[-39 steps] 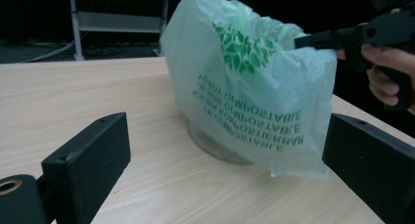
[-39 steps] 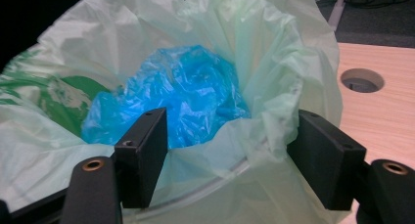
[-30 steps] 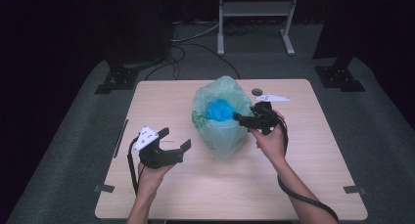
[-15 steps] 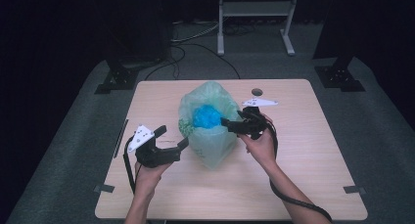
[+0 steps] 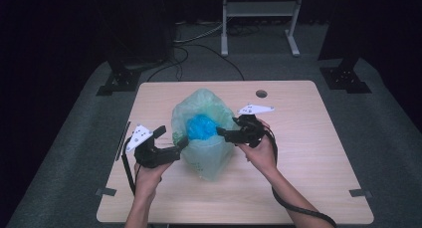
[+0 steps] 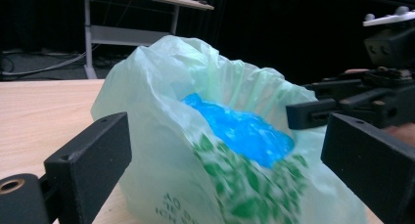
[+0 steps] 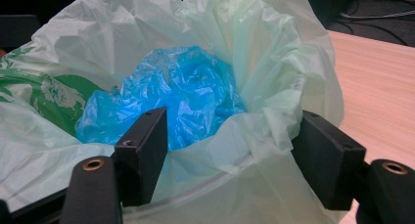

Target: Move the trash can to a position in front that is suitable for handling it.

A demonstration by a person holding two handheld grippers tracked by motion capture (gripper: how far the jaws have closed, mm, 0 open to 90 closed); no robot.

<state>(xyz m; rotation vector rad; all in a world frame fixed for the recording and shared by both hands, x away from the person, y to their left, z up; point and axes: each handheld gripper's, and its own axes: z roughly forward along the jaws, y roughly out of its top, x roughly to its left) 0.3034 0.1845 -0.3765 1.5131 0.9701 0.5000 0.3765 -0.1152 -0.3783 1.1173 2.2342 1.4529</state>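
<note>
A translucent pale-green plastic bag [image 5: 204,138] with green print stands open in the middle of the table. A crumpled blue plastic bag [image 5: 200,127] lies inside it. My left gripper [image 5: 173,138] is at the bag's left side, open. In the left gripper view, the left gripper [image 6: 227,131] has its jaws spread wide around the green bag [image 6: 186,150], with the blue plastic [image 6: 235,128] beyond. My right gripper [image 5: 225,129] is open at the bag's right rim. In the right gripper view, the right gripper [image 7: 230,121] straddles the green bag's rim [image 7: 264,121], its left jaw against the blue plastic [image 7: 181,87].
The light wooden table [image 5: 308,143] has a round cable hole [image 5: 261,94] near its far edge. A metal stand [image 5: 259,9] and black stand feet [image 5: 119,81] sit on the grey floor behind. Cables trail from both grippers.
The bag has shifted left across the table together with the right gripper. The left gripper has closed in on the bag's left side.
</note>
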